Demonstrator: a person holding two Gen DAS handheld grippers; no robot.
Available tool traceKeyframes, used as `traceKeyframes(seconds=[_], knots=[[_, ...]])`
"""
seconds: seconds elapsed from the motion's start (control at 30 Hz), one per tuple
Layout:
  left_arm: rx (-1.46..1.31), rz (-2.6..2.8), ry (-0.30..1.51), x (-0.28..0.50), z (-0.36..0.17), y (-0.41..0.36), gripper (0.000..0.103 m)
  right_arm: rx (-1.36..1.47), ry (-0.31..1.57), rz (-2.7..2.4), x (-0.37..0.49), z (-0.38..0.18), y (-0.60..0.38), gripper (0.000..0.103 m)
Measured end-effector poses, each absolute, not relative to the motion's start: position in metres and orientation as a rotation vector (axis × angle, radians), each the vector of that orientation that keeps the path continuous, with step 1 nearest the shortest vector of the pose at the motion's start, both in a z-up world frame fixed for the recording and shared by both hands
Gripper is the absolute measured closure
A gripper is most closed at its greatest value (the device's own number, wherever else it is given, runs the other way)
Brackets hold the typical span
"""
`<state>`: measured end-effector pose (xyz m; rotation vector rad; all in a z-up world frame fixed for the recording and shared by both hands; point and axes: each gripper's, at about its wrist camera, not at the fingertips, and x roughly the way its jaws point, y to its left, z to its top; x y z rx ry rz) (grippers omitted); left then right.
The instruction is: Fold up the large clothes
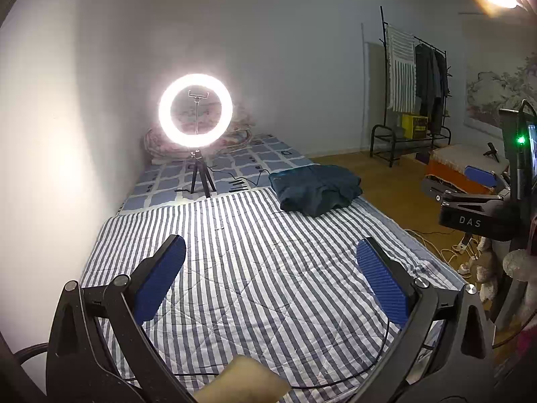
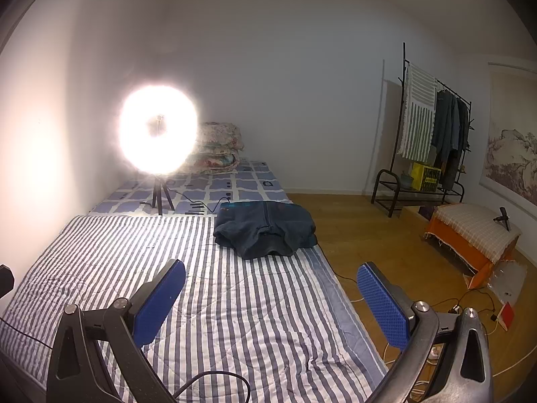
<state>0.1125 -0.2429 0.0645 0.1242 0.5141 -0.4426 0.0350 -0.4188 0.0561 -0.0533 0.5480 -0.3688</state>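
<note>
Dark teal garment [image 1: 317, 189] sits folded into a thick, lumpy bundle in the left wrist view, on the far right part of the striped quilt [image 1: 255, 268], close to the bed's right edge. Fabric looks heavy, w/ soft creases and a rounded fold facing the camera. Left gripper [image 1: 270, 278] hangs above the quilt's near half, blue-padded fingers [image 1: 161, 282] spread wide, nothing between them, well apart from the garment. Beyond the quilt: a blue-and-white checked sheet [image 1: 235, 164], a lit ring light [image 1: 194, 109] on a small tripod, floral bedding stacked against the wall behind it. At right, part of the right gripper [image 1: 470, 188] shows, one blue pad visible; can't tell its spread from this view. Far wall has a black clothes rack [image 1: 416, 100] w/ a striped cloth and dark clothes hanging; a yellow box [image 1: 414, 126] rests on its lower shelf.

Right wrist view: same garment [image 2: 265, 226] lies folded at the quilt's [image 2: 201, 285] far right corner, touching the checked sheet's edge [image 2: 188, 194], a seam running down its middle, hem bulging toward the camera. Right gripper [image 2: 272, 297] held over the quilt's near right side, fingers [image 2: 382, 305] wide apart and empty, not touching the cloth. Ring light [image 2: 157, 129] glares heavily. Rack [image 2: 433, 134] holds the same hanging items, yellow box [image 2: 425, 176] on the shelf. An orange-sided low stool [image 2: 470, 231] w/ a checked cover stands on the wood floor.
</note>
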Motion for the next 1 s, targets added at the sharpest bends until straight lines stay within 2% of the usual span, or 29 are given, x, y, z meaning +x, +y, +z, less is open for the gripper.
traceKeyframes(seconds=[1.0], knots=[[0.118,-0.408,0.495,0.1073,0.0667,-0.2427,0.0,-0.059,0.556,-0.363,0.0339,0.0505,-0.4131,0.0]])
